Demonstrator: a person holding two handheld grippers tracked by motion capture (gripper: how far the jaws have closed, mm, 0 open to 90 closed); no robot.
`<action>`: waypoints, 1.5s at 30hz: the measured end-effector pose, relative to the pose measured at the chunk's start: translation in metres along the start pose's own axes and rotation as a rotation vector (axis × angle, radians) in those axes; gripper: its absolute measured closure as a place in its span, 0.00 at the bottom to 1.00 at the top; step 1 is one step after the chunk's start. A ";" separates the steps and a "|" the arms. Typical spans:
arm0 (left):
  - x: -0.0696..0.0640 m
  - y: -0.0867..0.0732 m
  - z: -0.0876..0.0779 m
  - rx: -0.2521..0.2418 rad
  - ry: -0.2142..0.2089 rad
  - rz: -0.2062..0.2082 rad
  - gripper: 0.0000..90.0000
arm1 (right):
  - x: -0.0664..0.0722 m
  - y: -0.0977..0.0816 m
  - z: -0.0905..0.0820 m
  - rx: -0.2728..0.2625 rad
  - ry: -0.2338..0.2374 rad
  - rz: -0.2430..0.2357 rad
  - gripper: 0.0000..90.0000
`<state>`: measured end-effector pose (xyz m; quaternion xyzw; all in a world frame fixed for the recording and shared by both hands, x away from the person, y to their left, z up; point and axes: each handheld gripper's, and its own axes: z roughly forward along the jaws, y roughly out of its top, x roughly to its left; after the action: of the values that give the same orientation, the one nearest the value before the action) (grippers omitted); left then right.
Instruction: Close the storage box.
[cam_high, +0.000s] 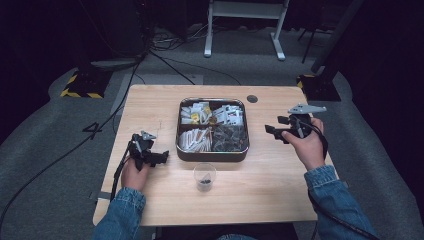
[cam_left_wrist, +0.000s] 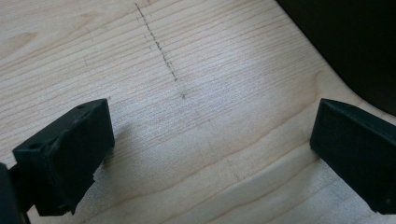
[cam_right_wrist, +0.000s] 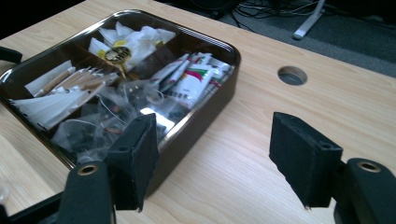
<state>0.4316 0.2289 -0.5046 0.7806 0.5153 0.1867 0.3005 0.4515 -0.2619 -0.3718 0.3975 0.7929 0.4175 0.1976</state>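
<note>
Right claw (cam_high: 274, 132), jaws spread wide and empty, held just right of the compartmented metal tray (cam_high: 212, 154) of sachets at mid-desk (cam_high: 150, 105); left claw (cam_high: 161, 158), likewise wide and empty, rests left of it.

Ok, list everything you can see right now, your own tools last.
Table: one, light wood, centre.
Tray: one, dark metal, four compartments, mid-table.
Sachets: many, mostly white, in the tray's compartments.
Clear wrapped packets: several, near-right compartment.
Cup: one, clear plastic, something dark at its bottom, in front of the tray.
Cable hole: one, grey, far right of the table.
Left tool: black, open, empty, over bare table.
Right tool: black, open, empty, right of the tray.
</note>
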 end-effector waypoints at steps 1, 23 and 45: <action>0.000 0.000 0.000 0.000 0.000 0.001 0.00 | -0.003 -0.003 -0.001 0.003 -0.003 0.000 0.37; 0.000 0.000 0.000 0.000 -0.005 -0.002 0.00 | -0.056 -0.107 -0.011 0.043 0.015 0.077 0.34; 0.000 0.000 0.000 -0.001 -0.007 -0.003 0.00 | -0.073 -0.150 0.011 0.124 -0.070 0.060 0.21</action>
<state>0.4317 0.2287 -0.5049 0.7803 0.5155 0.1836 0.3029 0.4326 -0.3645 -0.5022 0.4471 0.7974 0.3592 0.1878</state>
